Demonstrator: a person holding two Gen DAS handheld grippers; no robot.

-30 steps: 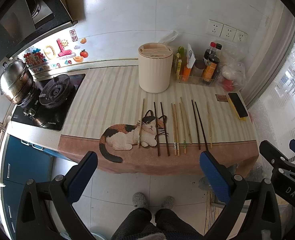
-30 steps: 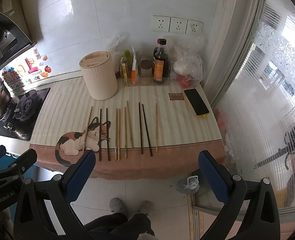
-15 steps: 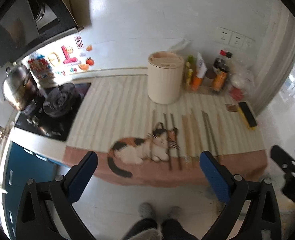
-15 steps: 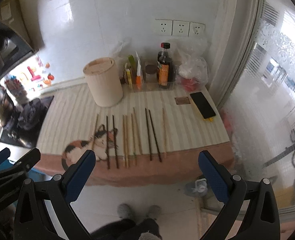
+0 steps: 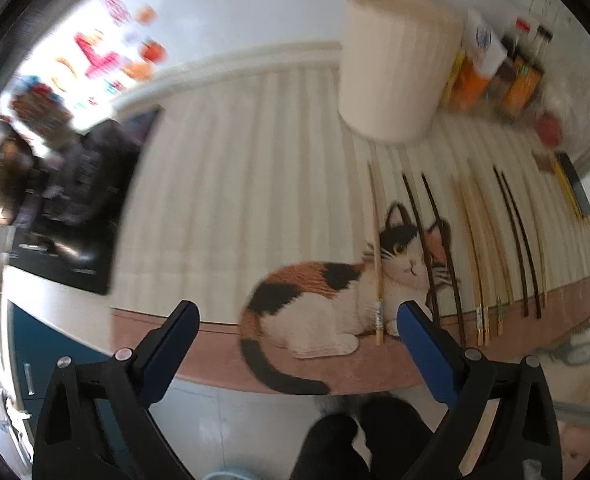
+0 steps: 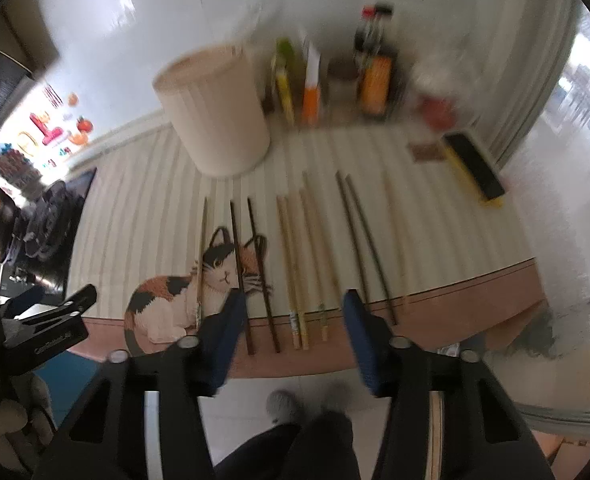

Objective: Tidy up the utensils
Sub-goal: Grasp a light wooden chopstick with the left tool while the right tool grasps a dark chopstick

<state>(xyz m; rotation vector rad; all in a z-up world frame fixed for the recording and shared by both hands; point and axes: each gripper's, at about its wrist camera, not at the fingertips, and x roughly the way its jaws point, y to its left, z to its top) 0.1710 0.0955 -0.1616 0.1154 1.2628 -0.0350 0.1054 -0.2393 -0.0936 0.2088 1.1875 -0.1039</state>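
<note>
Several chopsticks [image 6: 295, 264], dark and light wood, lie side by side on the striped cat-print mat [image 6: 147, 200]; they also show in the left wrist view [image 5: 475, 248]. A beige ribbed utensil holder [image 6: 215, 112] stands behind them, also in the left wrist view [image 5: 395, 68]. My left gripper [image 5: 295, 316] is open and empty at the counter's front edge, over the printed cat. My right gripper [image 6: 293, 304] is open, narrower than before, and empty, just above the near ends of the chopsticks.
Sauce bottles and packets [image 6: 375, 76] stand at the back by the wall. A black phone on a yellow case [image 6: 475, 168] lies at the right. A gas stove [image 5: 75, 184] with a pot is at the left. The person's legs [image 6: 295, 440] show below the counter edge.
Both grippers have moved forward and down toward the counter, so the chopsticks loom larger. The right gripper's jaws have narrowed. The left gripper's jaws stayed wide.
</note>
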